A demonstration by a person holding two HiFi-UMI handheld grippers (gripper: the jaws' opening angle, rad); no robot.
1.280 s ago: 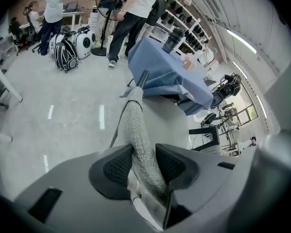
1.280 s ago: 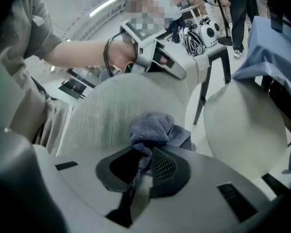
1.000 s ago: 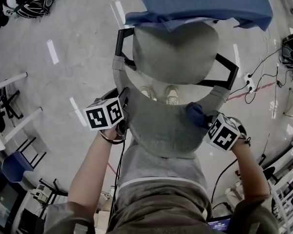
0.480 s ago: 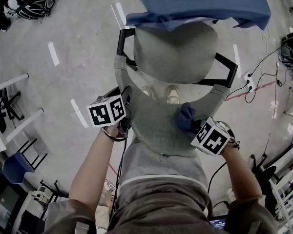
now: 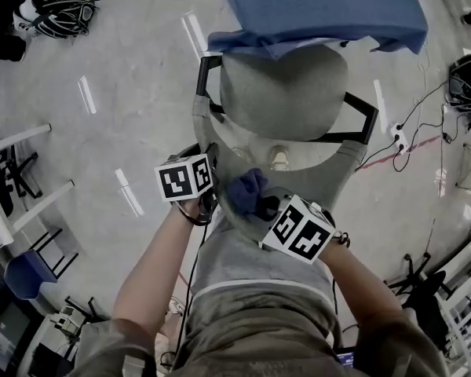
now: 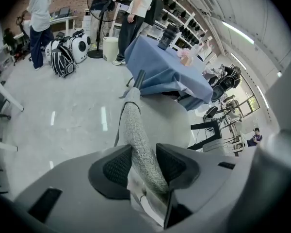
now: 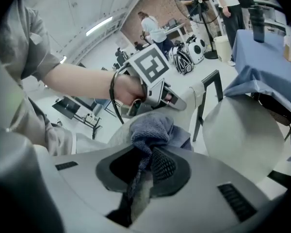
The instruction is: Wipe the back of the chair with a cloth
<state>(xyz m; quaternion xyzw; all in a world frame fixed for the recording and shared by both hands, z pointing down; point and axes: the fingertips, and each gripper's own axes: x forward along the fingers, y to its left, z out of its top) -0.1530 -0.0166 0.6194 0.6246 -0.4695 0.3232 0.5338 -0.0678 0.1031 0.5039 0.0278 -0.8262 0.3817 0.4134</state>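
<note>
Head view: the left gripper [image 5: 204, 185] sits at the left edge of the grey chair back [image 5: 330, 159]; the right gripper [image 5: 261, 206] holds a blue cloth [image 5: 247, 188] against the top part of the back, just beside the left one. Left gripper view: the jaws have just opened a little, yet both pads press on the chair back's edge between them. Right gripper view: the jaws are closed on the cloth; it bunches out in front of them.

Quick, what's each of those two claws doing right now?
Left gripper: closed on the chair back edge, jaws just opening slightly.
Right gripper: closed on the cloth.
</note>
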